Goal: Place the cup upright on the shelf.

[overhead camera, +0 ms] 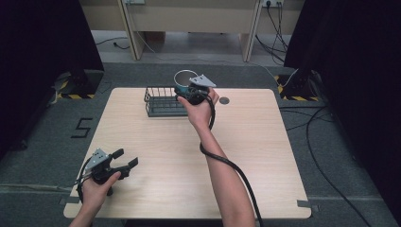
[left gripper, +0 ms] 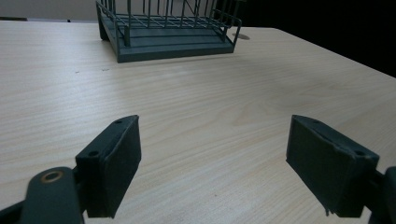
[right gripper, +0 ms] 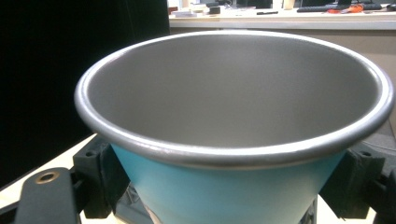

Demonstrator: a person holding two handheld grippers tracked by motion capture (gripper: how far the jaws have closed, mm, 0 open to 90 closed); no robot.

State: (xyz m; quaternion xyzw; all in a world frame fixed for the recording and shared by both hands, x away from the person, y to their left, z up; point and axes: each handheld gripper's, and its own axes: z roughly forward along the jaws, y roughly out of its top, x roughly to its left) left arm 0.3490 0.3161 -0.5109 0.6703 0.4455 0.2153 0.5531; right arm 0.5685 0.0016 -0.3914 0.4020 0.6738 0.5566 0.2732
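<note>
Cup (right gripper: 233, 140), one only, blue outside and grey metal inside, sits clamped between the jaws of our right gripper (overhead camera: 191, 92), raised over the far table (overhead camera: 189, 156) edge beside the single wire basket (overhead camera: 163, 101). Our left gripper (overhead camera: 116, 163) hovers near the front left corner, jaws spread wide, gripping nothing.

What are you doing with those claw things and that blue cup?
A person holds a gripper in each hand at a wooden table. The right gripper is clamped on a blue cup with a silver inside, held up by the dark wire rack at the far side. The left gripper waits near the table's front left corner, jaws wide open and holding nothing.
</note>
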